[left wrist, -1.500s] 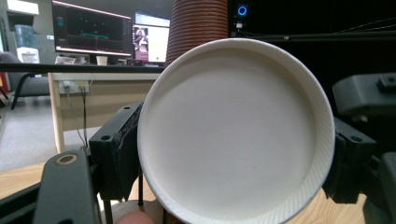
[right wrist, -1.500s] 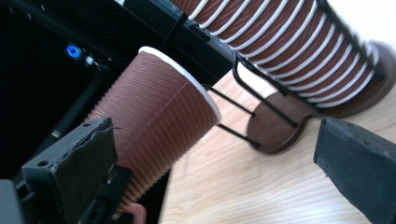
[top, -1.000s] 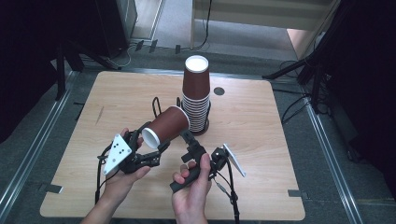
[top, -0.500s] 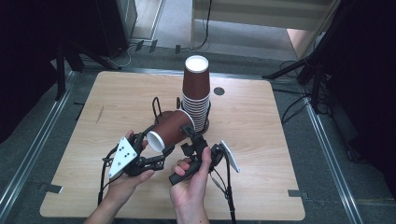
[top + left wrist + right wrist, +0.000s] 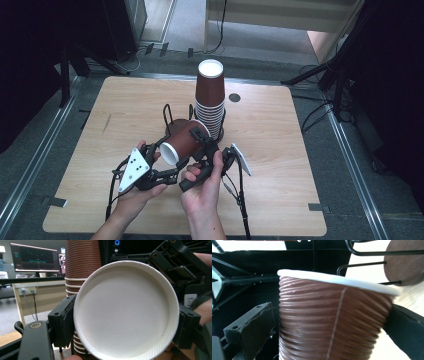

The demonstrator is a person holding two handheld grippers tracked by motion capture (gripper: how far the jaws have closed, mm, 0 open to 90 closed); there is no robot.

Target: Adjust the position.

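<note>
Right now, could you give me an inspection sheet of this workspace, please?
Surface: wooden table, dark round hole near the stack.
Job's things: brown cup lying sideways between both grippers; cup stack upside down in a wire holder.
Clutter: nothing seen.
Grippers: left gripper shut on the cup; right gripper has its jaws on either side of the cup, contact unclear.
Cables: black ones trail from both grippers toward the near edge.
Surroundings: dark floor, stands, floor cables.

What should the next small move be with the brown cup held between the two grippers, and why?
Probably close the right gripper on the brown cup. Its jaws straddle the ribbed wall, one with a gap showing, while the left gripper is clamped near the white rim. A firm second grip would let the left release for a handover.
</note>
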